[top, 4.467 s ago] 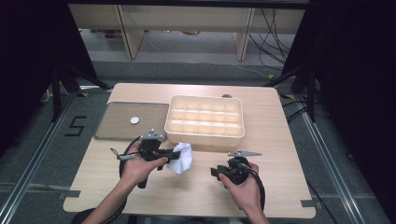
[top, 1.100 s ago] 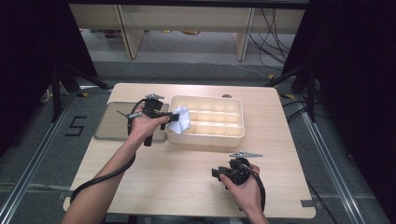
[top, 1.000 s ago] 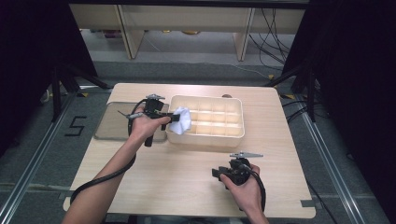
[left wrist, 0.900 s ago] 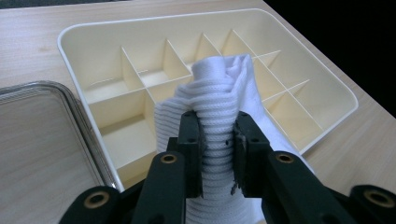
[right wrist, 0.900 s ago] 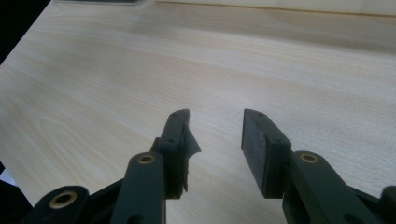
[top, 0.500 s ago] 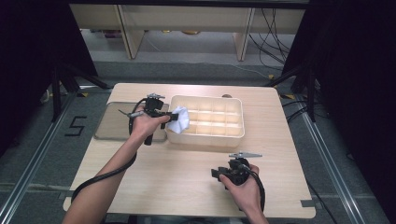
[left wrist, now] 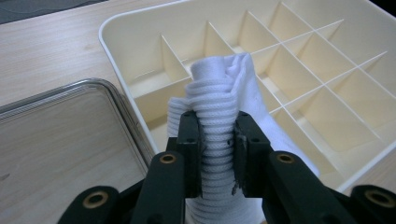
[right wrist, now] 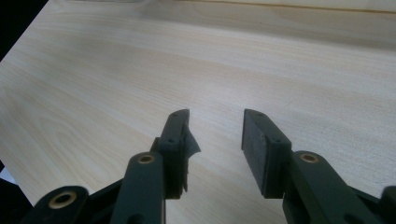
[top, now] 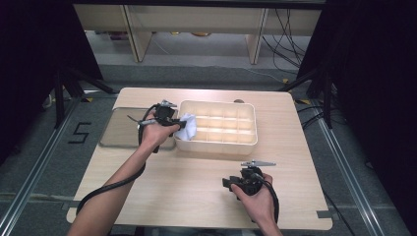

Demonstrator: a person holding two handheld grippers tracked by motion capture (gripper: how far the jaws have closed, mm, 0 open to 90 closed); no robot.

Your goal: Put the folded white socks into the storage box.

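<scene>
A clear lid [top: 127,129] lies flat on the wooden table [top: 187,177].

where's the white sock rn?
The white sock is clamped in the left gripper, above the left end of the cream divider tray, beside the clear lid.

Place: lab, staged recording bay
Desk [top: 196,187]: lone pale wood top, near bare
Surround: black curtains [top: 29,59] on both sides
Floor [top: 54,162]: grey, with metal rails [top: 34,172] and a taped "5" [top: 78,132]
Back: loose cables [top: 285,29] hanging past light shelving [top: 142,29]
Stands: black tripod legs [top: 74,88] beside the desk
</scene>
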